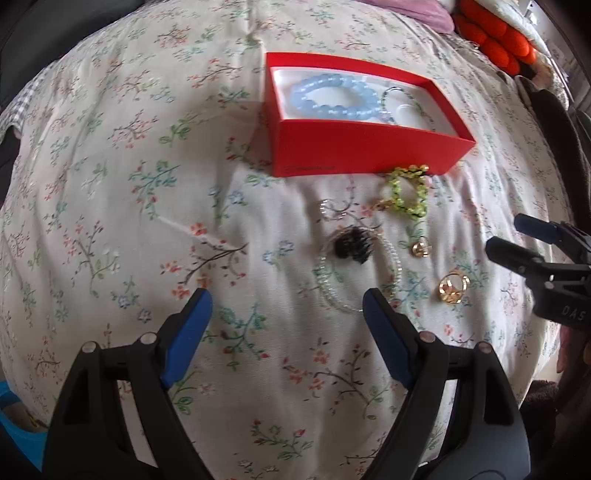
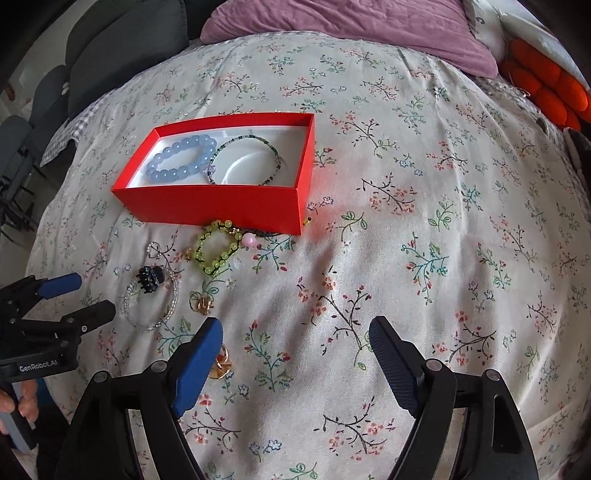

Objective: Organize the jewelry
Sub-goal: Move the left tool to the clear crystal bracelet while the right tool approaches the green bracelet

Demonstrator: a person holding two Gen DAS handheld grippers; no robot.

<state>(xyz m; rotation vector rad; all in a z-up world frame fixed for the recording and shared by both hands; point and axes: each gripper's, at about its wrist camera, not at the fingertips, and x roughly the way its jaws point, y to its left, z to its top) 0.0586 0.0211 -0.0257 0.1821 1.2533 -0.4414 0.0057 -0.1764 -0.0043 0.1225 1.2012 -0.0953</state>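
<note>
A red box [image 1: 365, 151] [image 2: 214, 205] stands on the floral bedspread and holds a blue bead bracelet [image 1: 325, 98] [image 2: 181, 158] and a thin dark bead bracelet [image 2: 245, 160]. In front of it lie a green bead bracelet [image 1: 406, 192] [image 2: 216, 251], a clear bead bracelet [image 1: 354, 273] [image 2: 151, 302], a black hair claw [image 1: 351, 247] [image 2: 149, 280] and two gold pieces [image 1: 452, 288] [image 1: 421, 249]. My left gripper [image 1: 286, 306] [image 2: 92, 295] is open and empty, just short of the clear bracelet. My right gripper [image 2: 295, 336] [image 1: 517, 236] is open and empty, its left finger over a gold piece [image 2: 221, 365].
A purple pillow [image 2: 351, 29] and an orange plush item [image 2: 546, 88] [image 1: 495, 37] lie at the far edge of the bed. Dark chairs [image 2: 110, 44] stand beyond the left edge. The bedspread [image 2: 443, 221] stretches to the right of the box.
</note>
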